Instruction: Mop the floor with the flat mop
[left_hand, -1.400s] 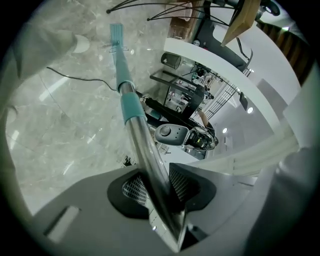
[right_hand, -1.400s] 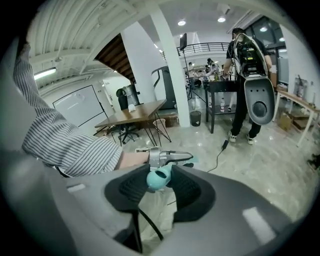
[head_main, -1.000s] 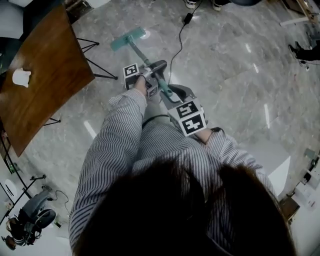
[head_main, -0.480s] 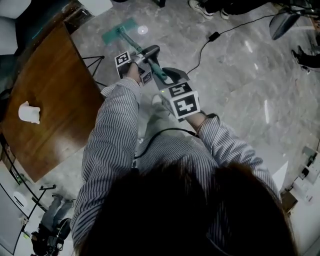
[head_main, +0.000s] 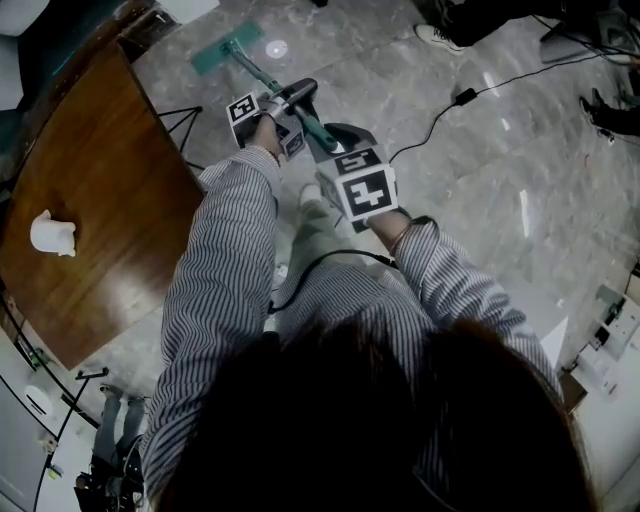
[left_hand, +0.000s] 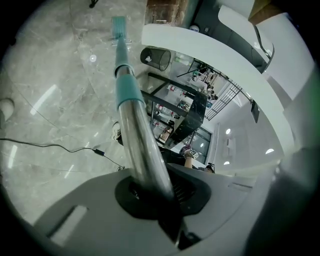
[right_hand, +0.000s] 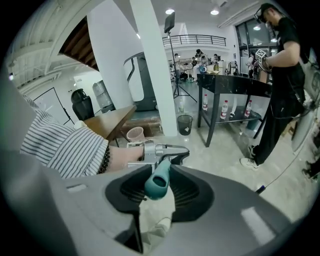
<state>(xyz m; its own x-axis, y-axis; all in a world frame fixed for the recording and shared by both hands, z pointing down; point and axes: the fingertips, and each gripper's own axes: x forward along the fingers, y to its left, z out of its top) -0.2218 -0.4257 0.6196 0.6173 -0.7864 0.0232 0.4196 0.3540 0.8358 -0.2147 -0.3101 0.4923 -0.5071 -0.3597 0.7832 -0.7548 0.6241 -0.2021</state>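
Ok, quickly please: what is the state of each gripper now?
Left gripper: jaws closing tight on the mop pole.
Right gripper: shut on the teal handle end.

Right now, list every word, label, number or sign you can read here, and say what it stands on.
No text is readable in any view.
Marker cubes: black-and-white square patterns only, no letters.
Bottles under the black table: labels too small to read.
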